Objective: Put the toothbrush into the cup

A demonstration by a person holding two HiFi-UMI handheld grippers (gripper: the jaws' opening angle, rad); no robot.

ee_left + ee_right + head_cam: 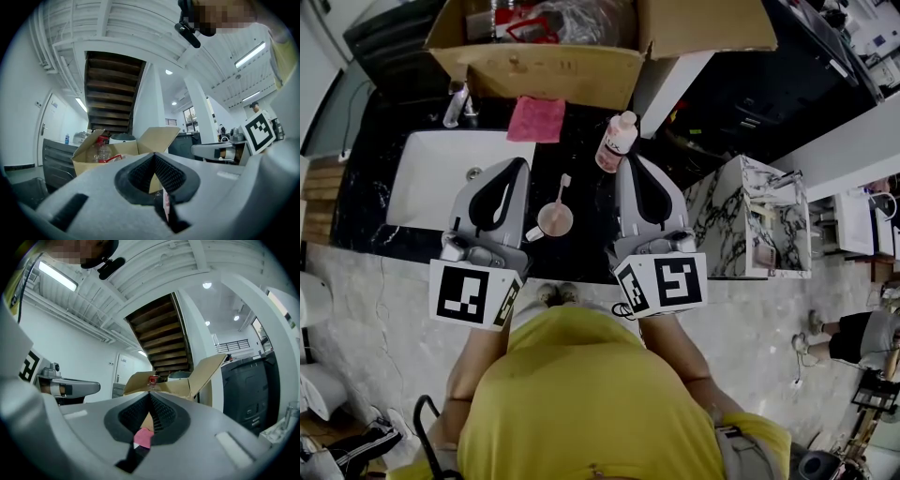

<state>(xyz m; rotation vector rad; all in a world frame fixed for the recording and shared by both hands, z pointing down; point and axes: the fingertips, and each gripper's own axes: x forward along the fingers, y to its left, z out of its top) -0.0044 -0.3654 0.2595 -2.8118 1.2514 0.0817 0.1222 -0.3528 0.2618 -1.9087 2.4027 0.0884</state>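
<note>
- Head view shows the toothbrush [562, 190] standing in the pink cup [555, 221], with its brush end up.
- The cup sits on the black surface [581, 255], just to the right of the white sink [427, 187]. It is between my two grippers.
- My left gripper [519, 163] is on the left side of the cup. In the left gripper view its jaws are pressed together at the tips, and they hold nothing.
- My right gripper [630, 161] is on the right side of the cup. In the right gripper view its jaws are closed too, with nothing in them.
- A pink bottle [617, 142] is close to the tip of my right gripper.
- A pink cloth [536, 119] lies at the back of the surface, right in front of a big brown cardboard box [553, 75].
</note>
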